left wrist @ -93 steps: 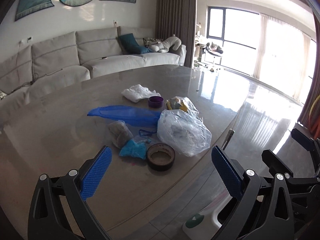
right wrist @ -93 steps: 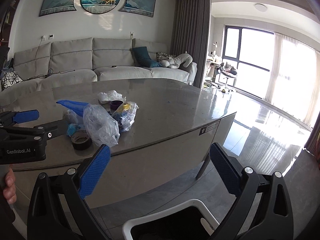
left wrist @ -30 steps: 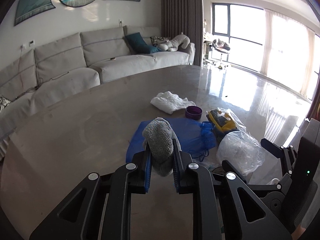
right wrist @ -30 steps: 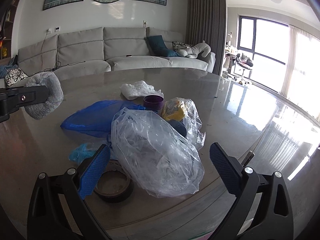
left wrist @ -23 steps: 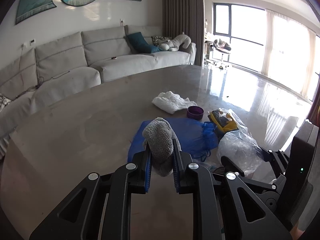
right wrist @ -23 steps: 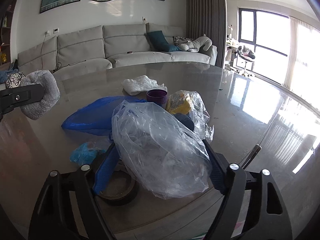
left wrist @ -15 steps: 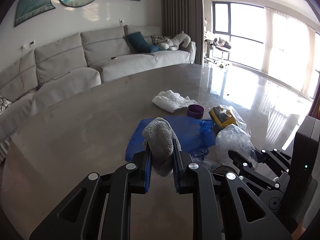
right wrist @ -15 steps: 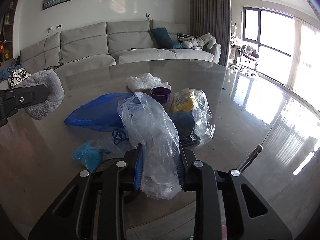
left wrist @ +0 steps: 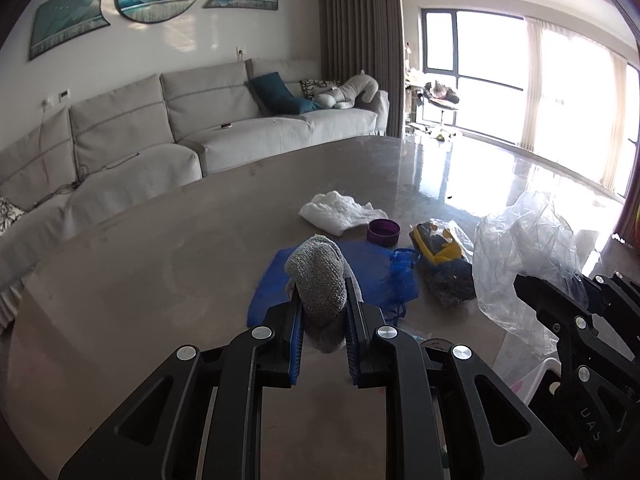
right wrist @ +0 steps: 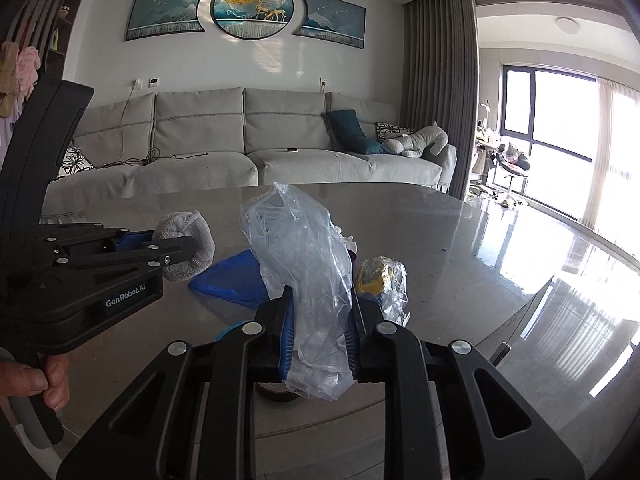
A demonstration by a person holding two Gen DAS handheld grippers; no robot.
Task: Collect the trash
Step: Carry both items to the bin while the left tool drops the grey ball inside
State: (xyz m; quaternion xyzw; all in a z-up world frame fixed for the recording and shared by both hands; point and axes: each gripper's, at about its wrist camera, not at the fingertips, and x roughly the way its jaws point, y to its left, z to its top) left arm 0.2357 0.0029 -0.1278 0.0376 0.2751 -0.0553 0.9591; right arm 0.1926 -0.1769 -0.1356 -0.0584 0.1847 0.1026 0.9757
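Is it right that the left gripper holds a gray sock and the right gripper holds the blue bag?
Not quite. The left gripper does hold the gray sock, but the right gripper holds the clear plastic bag, as the right wrist view shows. The blue bag lies on the table.

- A long grey sofa (right wrist: 256,160) stands against the white wall beyond the far edge of the desk (left wrist: 160,248).
- On the sofa's right end lies a teal cushion (right wrist: 348,126), with a patterned cushion and a grey plush toy (right wrist: 416,140) just beside it.
- Above the sofa hangs a three-part wall picture (right wrist: 252,10), round in the middle.
- A dark grey curtain (right wrist: 440,92) hangs right of the sofa.
- Further right of the sofa, a big window (right wrist: 560,120) lights the glossy floor (left wrist: 520,176).
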